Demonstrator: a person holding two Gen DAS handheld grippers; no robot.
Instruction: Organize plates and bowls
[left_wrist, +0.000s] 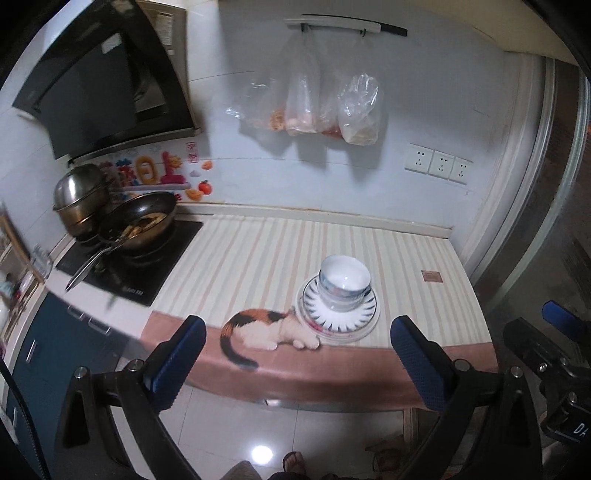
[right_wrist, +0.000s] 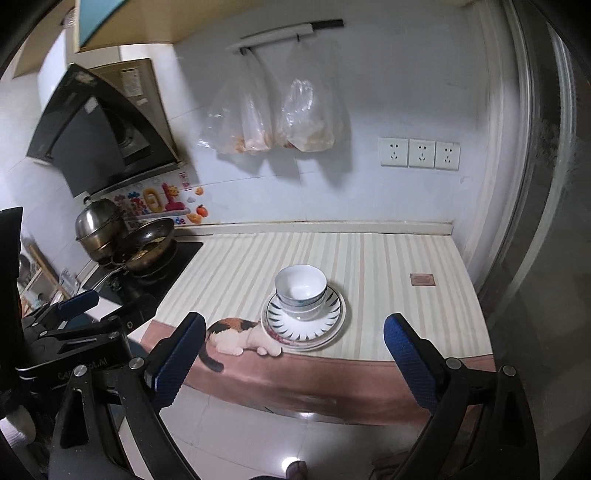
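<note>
A stack of white bowls (left_wrist: 344, 282) with blue patterns sits on a stack of plates (left_wrist: 354, 325) near the front edge of the striped counter mat (left_wrist: 240, 258). The same bowls (right_wrist: 301, 290) and plates (right_wrist: 325, 328) show in the right wrist view. My left gripper (left_wrist: 297, 356) is open and empty, held back from the counter over the floor. My right gripper (right_wrist: 293, 352) is open and empty too, also short of the counter edge. The right gripper's body shows at the right edge of the left wrist view (left_wrist: 546, 354).
A frying pan (left_wrist: 142, 221) and a steel pot (left_wrist: 79, 199) stand on the black hob (left_wrist: 147, 266) at the left. Plastic bags (left_wrist: 325, 107) hang on the back wall. Wall sockets (left_wrist: 439, 164) are at the right. A cat picture (left_wrist: 266, 328) is printed on the mat.
</note>
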